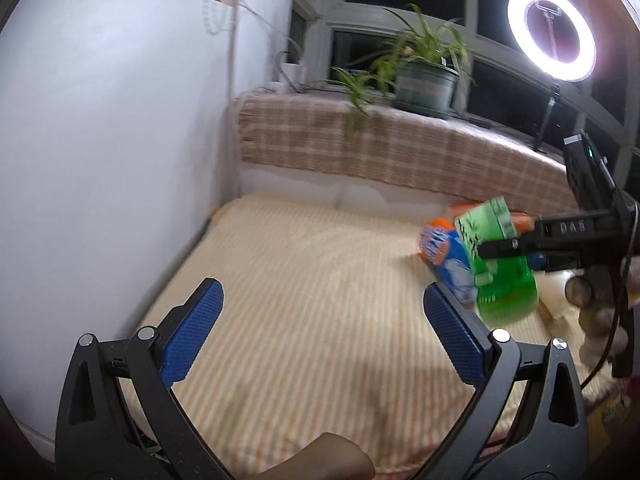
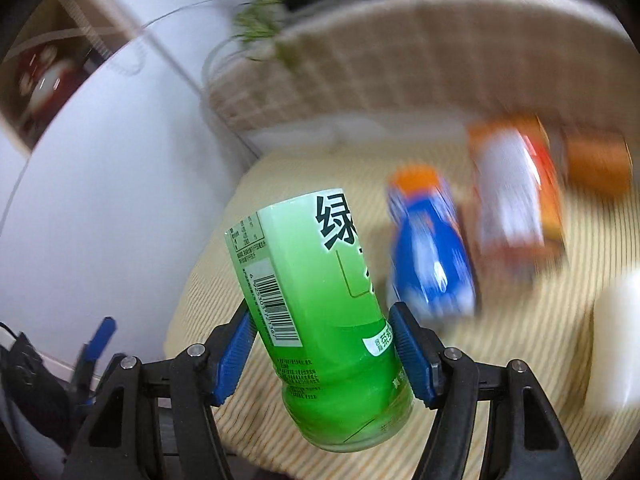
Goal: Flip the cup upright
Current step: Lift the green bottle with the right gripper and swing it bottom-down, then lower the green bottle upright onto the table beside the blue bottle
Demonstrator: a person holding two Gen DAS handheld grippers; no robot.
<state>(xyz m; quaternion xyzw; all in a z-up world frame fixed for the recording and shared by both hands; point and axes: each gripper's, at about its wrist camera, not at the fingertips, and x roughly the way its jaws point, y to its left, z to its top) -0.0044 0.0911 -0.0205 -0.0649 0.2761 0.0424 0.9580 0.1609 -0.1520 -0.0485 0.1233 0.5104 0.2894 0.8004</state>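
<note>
Green plastic fills the space between my right gripper's [image 2: 320,356] blue pads [image 2: 236,354]: I am clamping the green cup [image 2: 320,312], a labelled drink container with a barcode and large dark characters, around its lower half. It hangs in the air above the striped yellow cloth [image 2: 520,352], tilted, its flat end up and leaning left and its narrower ringed end pointing down toward me. From my left wrist camera I see the same cup [image 1: 494,264] off to the right, pinched in the right gripper [image 1: 504,249], with the fingers of the hand [image 1: 600,312] that carries that gripper wrapped round its handle. My left gripper [image 1: 324,334] holds nothing; its blue pads [image 1: 192,332] stand wide apart over bare striped cloth. Beyond the cup a blue packet with an orange top [image 2: 432,240] lies on the cloth, just beside an orange and white box [image 2: 516,196], both smeared by blur. A white object [image 2: 618,344] sits at the right edge; I cannot tell what it is. Behind, a checked fabric [image 1: 380,144] covers the ledge, where a potted plant [image 1: 424,72] stands near a lit ring light [image 1: 552,38].
</note>
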